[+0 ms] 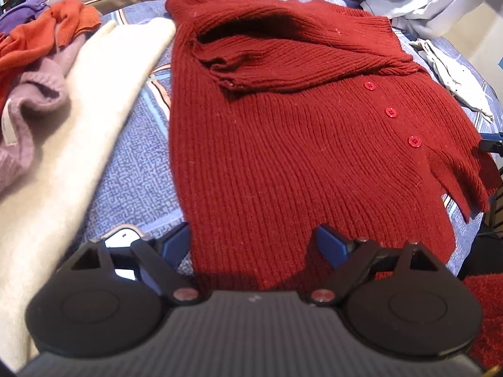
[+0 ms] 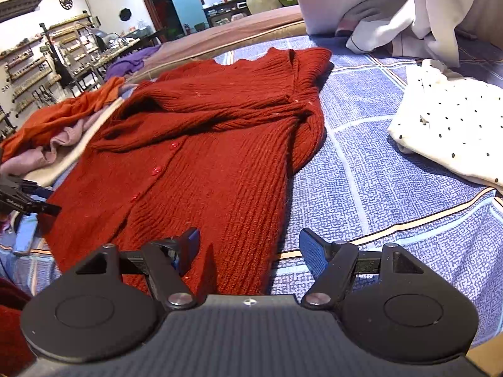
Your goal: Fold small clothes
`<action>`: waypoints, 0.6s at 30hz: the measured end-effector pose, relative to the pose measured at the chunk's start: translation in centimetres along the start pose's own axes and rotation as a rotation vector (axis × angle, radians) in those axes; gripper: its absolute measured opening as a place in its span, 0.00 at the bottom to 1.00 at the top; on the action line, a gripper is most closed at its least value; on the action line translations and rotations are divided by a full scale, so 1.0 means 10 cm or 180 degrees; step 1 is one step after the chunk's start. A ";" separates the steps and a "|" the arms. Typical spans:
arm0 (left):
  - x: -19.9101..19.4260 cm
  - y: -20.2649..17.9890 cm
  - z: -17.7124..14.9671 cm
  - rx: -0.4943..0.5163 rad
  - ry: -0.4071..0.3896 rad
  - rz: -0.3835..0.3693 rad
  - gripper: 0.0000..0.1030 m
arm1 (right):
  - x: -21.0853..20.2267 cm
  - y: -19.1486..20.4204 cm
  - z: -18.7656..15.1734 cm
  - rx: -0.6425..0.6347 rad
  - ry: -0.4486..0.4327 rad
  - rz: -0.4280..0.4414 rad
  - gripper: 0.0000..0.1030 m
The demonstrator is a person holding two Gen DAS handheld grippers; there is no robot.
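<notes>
Left gripper [image 1: 253, 246]: jaws wide, empty, straddling the near left corner of the cardigan [image 1: 283, 132] hem; the knit runs between the pads but nothing is pinched. Right gripper [image 2: 250, 249]: also wide, empty, at the near right hem corner, left pad over the knit, right pad over bare bedspread [image 2: 393, 188].

Cardigan lies face up on the bed, hem toward us, collar far. Buttons [image 1: 390, 112] run up the placket. Both sleeves are already crossed over the chest, bunched rather than flat. Looks like the next step is the hem-to-collar fold, both corners lifted together.

Risks:
- Placket is open near the hem, so the front is two loose panels. A shallow pinch may take only the top layer and the back stays down.
- Right gripper sits half off the fabric; closing there could catch the bedspread or miss the edge.
- Sleeves are loose and lumpy; lifting the hem fast could drag them out of place and the fold ends up crooked.
- Uneven lift between the two sides skews the knit; it stretches easily.

Beside the cardigan, left: cream cloth [image 1: 94, 119], close to its edge, then a lilac knit [image 1: 34, 94] and orange knit [image 1: 47, 34] piled further out. Right: dotted white top [image 2: 449, 125], well apart. Far end: white linen [image 2: 408, 15] heaped near the collar, could get in the way of the landing.
</notes>
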State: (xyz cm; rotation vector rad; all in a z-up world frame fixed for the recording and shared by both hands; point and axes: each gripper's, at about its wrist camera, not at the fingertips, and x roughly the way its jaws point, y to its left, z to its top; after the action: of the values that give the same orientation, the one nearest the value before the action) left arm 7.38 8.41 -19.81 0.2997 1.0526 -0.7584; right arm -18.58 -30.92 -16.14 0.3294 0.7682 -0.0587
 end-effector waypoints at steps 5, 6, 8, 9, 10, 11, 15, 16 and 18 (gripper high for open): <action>0.01 -0.06 0.02 0.0010 0.0044 0.0083 0.82 | 0.13 -0.12 -0.08 0.0391 0.0146 0.0193 1.00; 0.01 -0.07 0.02 -0.0003 0.0042 0.0107 0.82 | 0.14 -0.11 -0.11 0.0384 0.0159 0.0186 1.00; 0.01 -0.09 0.01 -0.0055 0.0025 0.0136 0.82 | 0.14 -0.07 -0.14 0.0361 0.0155 0.0206 1.00; 0.01 -0.11 0.00 -0.0077 0.0017 0.0144 0.82 | 0.13 -0.04 -0.15 0.0365 0.0173 0.0256 1.00; 0.01 -0.12 0.00 -0.0082 0.0014 0.0153 0.80 | 0.13 -0.02 -0.15 0.0378 0.0200 0.0321 1.00; 0.00 -0.13 -0.01 -0.0077 0.0009 0.0165 0.79 | 0.13 0.00 -0.17 0.0397 0.0223 0.0368 0.99; -0.04 -0.20 -0.02 -0.0066 0.0015 0.0136 0.60 | 0.14 0.08 -0.21 0.0348 0.0293 0.0361 0.75; -0.05 -0.21 -0.02 -0.0076 0.0019 0.0100 0.55 | 0.14 0.07 -0.21 0.0378 0.0311 0.0358 0.69; -0.06 -0.21 -0.03 -0.0093 0.0044 0.0050 0.48 | 0.13 0.04 -0.22 0.0489 0.0338 0.0388 0.61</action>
State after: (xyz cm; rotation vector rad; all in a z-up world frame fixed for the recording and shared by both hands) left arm 5.57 7.27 -19.16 0.2884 1.0723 -0.7271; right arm -19.03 -29.80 -18.39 0.5279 0.8492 0.0150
